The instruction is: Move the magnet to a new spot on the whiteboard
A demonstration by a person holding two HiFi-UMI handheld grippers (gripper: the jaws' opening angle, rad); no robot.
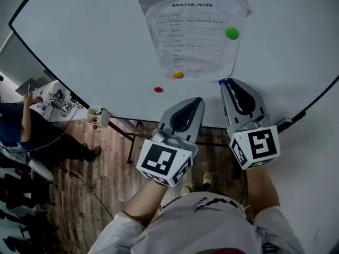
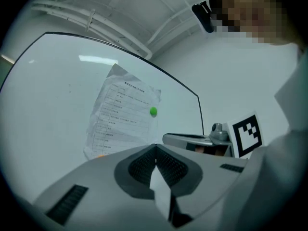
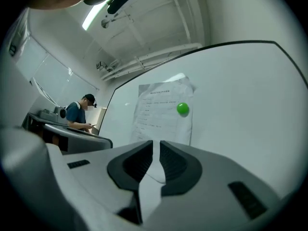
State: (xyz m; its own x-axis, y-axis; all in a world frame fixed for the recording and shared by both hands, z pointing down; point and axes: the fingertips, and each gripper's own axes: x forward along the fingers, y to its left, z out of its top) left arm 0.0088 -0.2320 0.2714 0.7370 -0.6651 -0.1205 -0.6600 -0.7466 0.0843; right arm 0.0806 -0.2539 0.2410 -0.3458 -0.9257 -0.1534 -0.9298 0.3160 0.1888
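Whiteboard [image 1: 95, 41], one paper sheet [image 1: 196, 15], four round flat magnets: green magnet [image 1: 232, 33], orange magnet [image 1: 178, 74], red magnet [image 1: 158, 89], blue magnet [image 1: 221, 81] at right gripper [image 1: 229, 82] tip, jaws slightly apart, left gripper [image 1: 196, 100] clenched, empty.

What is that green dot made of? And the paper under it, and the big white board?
The green magnet looks like smooth plastic: rounded, bright, one colour. The sheet is thin paper, wrinkled, with printed lines. The whiteboard seems glossy, mirroring a ceiling light, and probably steel-backed, since magnets cling to it.
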